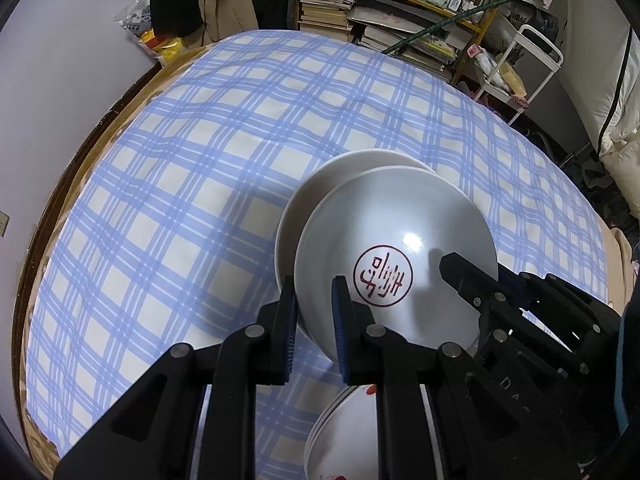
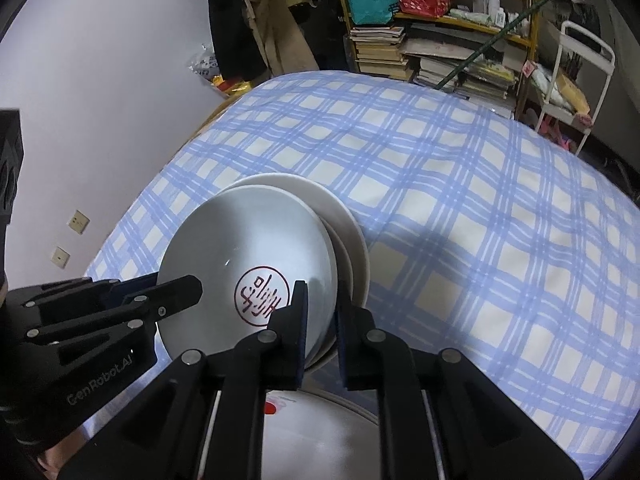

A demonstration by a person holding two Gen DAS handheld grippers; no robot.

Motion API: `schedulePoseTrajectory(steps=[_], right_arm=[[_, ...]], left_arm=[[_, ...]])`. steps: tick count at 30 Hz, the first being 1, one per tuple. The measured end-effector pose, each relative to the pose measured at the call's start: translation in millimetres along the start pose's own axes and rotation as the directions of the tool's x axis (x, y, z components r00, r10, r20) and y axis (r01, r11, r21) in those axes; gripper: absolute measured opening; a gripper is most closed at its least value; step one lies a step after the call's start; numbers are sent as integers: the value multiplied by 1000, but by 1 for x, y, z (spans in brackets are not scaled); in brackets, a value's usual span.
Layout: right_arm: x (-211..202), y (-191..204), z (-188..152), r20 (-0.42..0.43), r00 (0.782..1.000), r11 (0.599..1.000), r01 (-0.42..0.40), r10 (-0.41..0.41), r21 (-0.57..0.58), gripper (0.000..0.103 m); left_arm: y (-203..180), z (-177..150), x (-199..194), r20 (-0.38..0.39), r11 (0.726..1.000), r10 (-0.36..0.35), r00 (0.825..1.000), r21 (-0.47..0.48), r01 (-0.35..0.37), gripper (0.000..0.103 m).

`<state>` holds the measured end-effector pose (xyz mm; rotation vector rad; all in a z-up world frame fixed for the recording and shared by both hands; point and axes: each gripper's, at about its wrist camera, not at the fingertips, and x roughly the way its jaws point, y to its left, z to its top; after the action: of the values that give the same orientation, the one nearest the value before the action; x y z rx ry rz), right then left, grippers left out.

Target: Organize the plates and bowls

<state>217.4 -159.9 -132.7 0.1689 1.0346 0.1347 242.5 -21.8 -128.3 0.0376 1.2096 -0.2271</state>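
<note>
- We see the stamped bowl [image 1: 396, 256] tilted on edge above the checked tabletop [image 1: 180, 168], its red seal facing us.
- Our left gripper [image 1: 314, 312] fingers pinch its left rim.
- Our right gripper [image 2: 322, 320] fingers pinch its right rim.
- A white plate [image 2: 352, 232] lies just behind the bowl.

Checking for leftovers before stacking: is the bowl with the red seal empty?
Empty: the bowl shows only bare glossy white around the red seal.
</note>
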Motion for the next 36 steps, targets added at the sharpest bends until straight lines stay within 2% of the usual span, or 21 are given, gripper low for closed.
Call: schedulePoseTrajectory(steps=[5,9,17,24,30,34,36], right_arm=[[-1,2,0,-1,1000,999,30,-30,-19,15],[0,4,-2,-4,996,995,93,-93,-47,19],[-2,-15,-2,3,1000,998,-9,9,66,19],[-5,-27,0,4,994,984,-108,109,140,19],[-15,-37,5,29,989,973,-150,147,173,21],[-28,-49,9,62,988,970,-148,138,194,49],[-31,-56,9,69,990,970,-136,124,204,54]], left_arm=[[-2,-1,2,-6,1000,-13,1000,0,13,15],[-6,-2,4,-6,1000,-4,1000,13,4,16],[-2,-1,3,-5,1000,-23,1000,-14,22,16],[3,0,-1,12,999,-31,999,-35,31,16],[14,3,-12,46,997,-27,999,-66,30,18],[25,7,-16,63,995,-9,998,-95,15,20],[30,9,-14,56,994,11,998,-107,-5,21]])
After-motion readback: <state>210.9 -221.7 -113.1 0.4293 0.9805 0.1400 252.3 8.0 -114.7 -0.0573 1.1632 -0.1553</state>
